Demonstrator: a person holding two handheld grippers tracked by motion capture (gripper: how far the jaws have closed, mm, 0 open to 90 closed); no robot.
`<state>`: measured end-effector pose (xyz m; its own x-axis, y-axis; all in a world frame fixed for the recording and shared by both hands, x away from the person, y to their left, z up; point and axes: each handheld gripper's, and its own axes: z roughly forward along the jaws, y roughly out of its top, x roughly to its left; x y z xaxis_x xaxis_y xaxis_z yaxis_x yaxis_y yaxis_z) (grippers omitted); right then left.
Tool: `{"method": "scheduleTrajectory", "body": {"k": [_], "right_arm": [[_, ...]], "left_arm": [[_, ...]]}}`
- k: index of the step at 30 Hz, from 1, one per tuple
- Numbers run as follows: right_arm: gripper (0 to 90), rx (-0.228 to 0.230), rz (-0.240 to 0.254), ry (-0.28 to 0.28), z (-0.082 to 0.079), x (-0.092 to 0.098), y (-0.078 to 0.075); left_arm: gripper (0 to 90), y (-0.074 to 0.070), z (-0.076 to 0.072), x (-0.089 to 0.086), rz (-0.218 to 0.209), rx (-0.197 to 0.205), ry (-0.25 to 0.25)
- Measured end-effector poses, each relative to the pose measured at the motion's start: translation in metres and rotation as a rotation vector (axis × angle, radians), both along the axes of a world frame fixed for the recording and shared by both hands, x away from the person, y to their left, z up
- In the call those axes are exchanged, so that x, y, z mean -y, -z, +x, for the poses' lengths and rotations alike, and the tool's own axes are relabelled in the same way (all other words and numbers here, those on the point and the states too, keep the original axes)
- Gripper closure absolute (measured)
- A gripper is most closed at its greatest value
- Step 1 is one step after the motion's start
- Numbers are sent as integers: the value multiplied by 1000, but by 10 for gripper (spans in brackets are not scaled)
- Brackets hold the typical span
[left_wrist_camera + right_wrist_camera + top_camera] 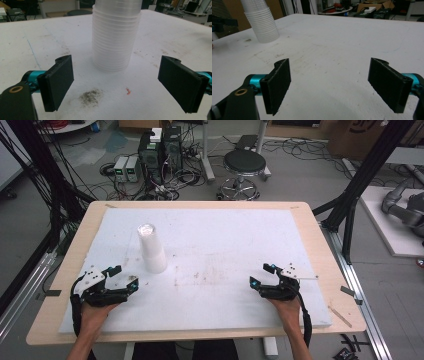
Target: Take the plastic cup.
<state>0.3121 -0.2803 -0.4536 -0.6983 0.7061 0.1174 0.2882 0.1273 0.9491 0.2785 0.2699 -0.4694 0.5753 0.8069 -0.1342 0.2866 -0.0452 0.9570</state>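
A stack of translucent plastic cups (151,248) is standing mouth-down on the white sheet (225,235) that is covering the tabletop (320,250), left of the middle and nearer the person's left side. Being nested and inverted, the cups are sitting steady on their widest rim, which probably leaves the top cup free to be lifted off.

The left gripper (121,279) is resting just short of the stack, its jaws standing wide apart with nothing between them. In the left gripper view the stack (115,37) is rising straight ahead, framed by the two black pads, so this gripper seems to be lining up for an approach.

The right gripper (263,275) is lying well apart from the cups on the far right of the sheet, its jaws likewise spread and holding nothing. From its own view the stack (262,23) is sitting off at the upper left, so it looks to be waiting, perhaps to take a separated cup.

Grey smudges (91,97) and a small orange fleck (128,91) are marking the sheet just ahead of the left gripper.
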Motion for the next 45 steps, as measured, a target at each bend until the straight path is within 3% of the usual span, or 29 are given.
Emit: {"method": "scheduleTrajectory", "body": {"k": [10, 15, 20, 23, 27, 34, 37, 45], "right_arm": [[184, -6, -25, -13, 0, -3, 0], [184, -8, -23, -19, 1, -2, 0], [184, -27, -29, -25, 2, -3, 0], [184, -25, -25, -22, 2, -3, 0], [184, -26, -27, -22, 2, -3, 0], [184, -5, -32, -27, -1, -3, 0], [184, -1, -34, -28, -1, -4, 0], [184, -11, -34, -30, 0, -4, 0]], "left_arm": [[131, 0, -1, 0, -5, 14, 1], [137, 0, 2, -2, -22, -8, 34], [136, 1, 5, -7, -72, -40, 62], [134, 0, 6, -8, -62, -34, 61], [131, -11, 10, -13, -74, 5, 80], [125, -36, 21, -22, -68, 23, 118], [125, -58, 33, -24, -52, 22, 175], [125, -98, 61, -20, -3, 16, 293]]}}
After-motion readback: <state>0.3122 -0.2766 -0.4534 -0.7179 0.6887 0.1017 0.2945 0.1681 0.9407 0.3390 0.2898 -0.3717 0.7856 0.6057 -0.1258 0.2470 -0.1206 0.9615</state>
